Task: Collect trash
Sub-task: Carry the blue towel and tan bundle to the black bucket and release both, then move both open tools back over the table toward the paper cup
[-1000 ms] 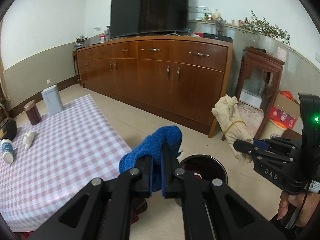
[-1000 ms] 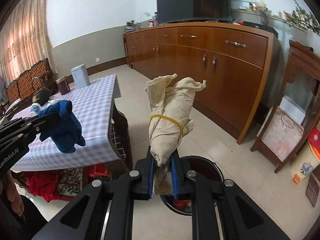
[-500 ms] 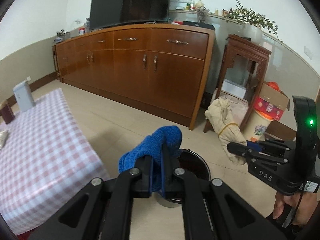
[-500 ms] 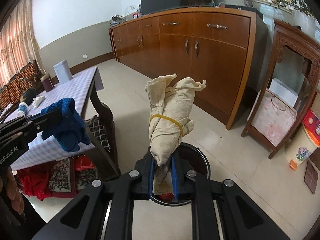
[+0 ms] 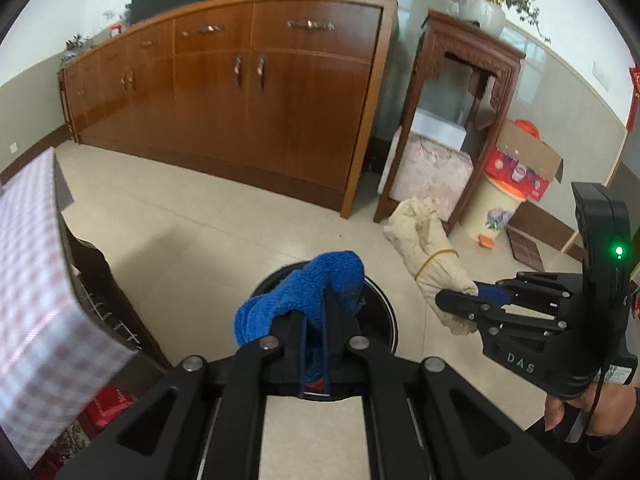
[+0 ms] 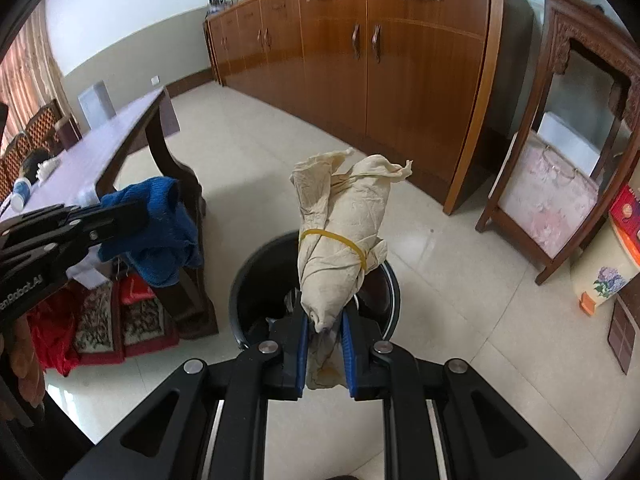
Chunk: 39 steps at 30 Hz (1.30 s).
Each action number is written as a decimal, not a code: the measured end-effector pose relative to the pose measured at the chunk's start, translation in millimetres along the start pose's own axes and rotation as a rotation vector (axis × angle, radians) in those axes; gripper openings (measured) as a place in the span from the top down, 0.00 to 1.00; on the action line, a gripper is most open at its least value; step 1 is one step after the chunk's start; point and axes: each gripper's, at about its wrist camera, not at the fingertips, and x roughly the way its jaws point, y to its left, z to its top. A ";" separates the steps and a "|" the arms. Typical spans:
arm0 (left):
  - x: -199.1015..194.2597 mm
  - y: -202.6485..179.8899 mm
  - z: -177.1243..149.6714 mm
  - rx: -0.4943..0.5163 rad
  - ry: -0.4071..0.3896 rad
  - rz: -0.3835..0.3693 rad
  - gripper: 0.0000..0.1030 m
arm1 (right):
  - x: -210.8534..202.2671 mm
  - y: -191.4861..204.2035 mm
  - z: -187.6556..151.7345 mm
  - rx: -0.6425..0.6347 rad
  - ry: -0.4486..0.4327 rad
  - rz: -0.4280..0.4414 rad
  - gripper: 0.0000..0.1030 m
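- Gripping with our left gripper (image 5: 313,344): jaws clamped on a blue knit cloth (image 5: 304,300), held over the black trash bin (image 5: 384,312).
- Our right gripper (image 6: 325,344) pinches a beige cloth bundle (image 6: 340,232) bound by a yellow rubber band (image 6: 332,236), above the bin's rim (image 6: 394,280).
- We note the bin on the tiled floor (image 6: 248,152), beside the corner of the checkered-cloth table (image 5: 36,280), near the wooden sideboard (image 5: 248,100).

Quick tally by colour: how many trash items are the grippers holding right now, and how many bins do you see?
Blue knitted cloth, in left gripper: 1
Beige cloth bundle, in right gripper: 1
Black trash bin: 1
Total: 3
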 end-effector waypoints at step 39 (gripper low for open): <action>19.4 42.4 -38.3 -0.108 0.086 0.163 0.04 | 58.8 -23.1 -14.4 -0.049 0.080 -0.115 0.00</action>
